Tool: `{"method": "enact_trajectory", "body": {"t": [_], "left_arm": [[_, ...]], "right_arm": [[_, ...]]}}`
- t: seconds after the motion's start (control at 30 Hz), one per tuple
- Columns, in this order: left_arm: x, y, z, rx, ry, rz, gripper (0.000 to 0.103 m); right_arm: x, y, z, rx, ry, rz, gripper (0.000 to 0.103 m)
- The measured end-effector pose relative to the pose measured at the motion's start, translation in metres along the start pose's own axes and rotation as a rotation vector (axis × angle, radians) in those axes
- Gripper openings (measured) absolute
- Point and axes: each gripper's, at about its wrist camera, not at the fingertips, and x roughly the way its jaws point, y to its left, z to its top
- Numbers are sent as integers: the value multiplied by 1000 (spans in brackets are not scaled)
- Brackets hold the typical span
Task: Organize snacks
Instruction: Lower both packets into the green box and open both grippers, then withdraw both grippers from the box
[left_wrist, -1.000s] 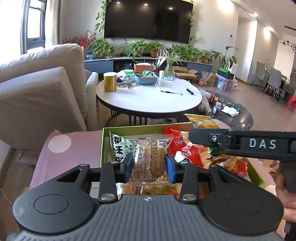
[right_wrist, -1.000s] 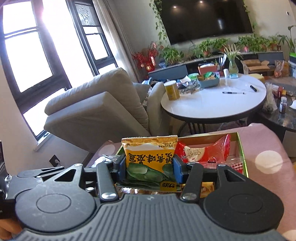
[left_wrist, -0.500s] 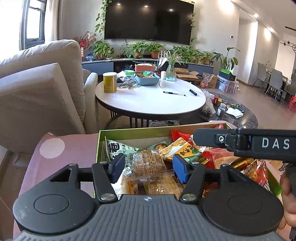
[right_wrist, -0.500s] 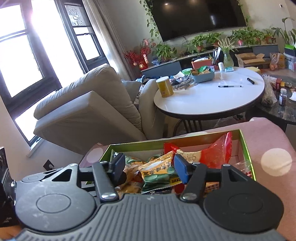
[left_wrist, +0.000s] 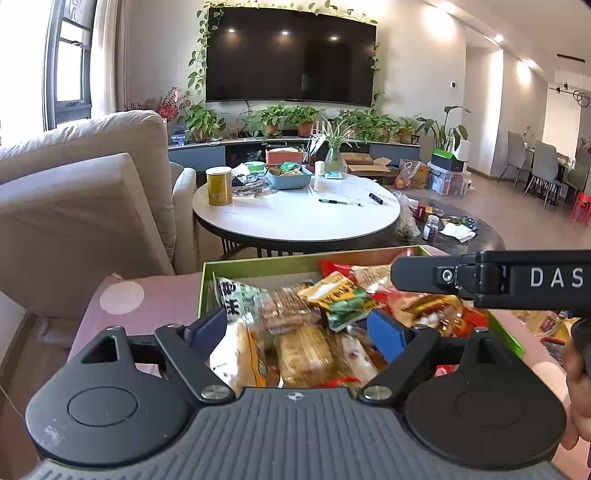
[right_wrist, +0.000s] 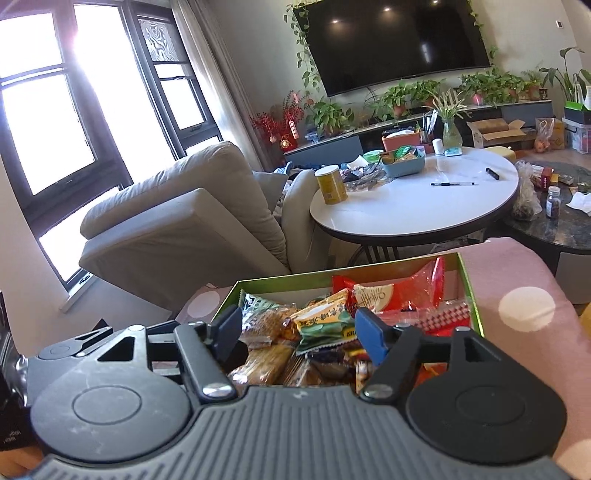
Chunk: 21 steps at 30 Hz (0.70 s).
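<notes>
Left claw (left_wrist: 295, 334) had just been opening, jaws spread w/ nothing pinched, above the snacks (left_wrist: 325, 325) piled in the green box (left_wrist: 258, 263). Right claw (right_wrist: 297, 330) also spread, empty, over same pile. Box sat on pink dotted cover (right_wrist: 517, 280), far edge toward the round counter (right_wrist: 417, 206).

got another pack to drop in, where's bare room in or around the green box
Inside the green box, only the far right corner behind the red packet shows bare floor; elsewhere packets are piled. The pink dotted cloth right of the box lies bare, and so does the cloth left of it in the left wrist view.
</notes>
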Motion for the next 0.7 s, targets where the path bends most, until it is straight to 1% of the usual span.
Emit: {"method": "enact_trajectory", "body": {"t": [0.13, 0.27, 0.37, 0.43, 0.6, 0.7], "left_arm": [[-17, -3, -6, -15, -9, -10, 86], [-38, -10, -12, -5, -45, -2, 90], [-54, -12, -16, -7, -68, 1, 95], [-63, -15, -20, -4, -77, 16, 98], [-85, -23, -27, 5, -94, 54, 102], [-96, -29, -31, 23, -105, 61, 102]], "right_arm": [[-13, 4, -4, -7, -6, -8, 74], [-25, 9, -10, -16, -12, -14, 74], [-34, 11, -16, -16, -13, -23, 74], [-42, 12, -21, -7, -13, -25, 74], [-62, 11, -31, -8, -18, -36, 74], [-73, 13, -37, -15, -26, -41, 74]]}}
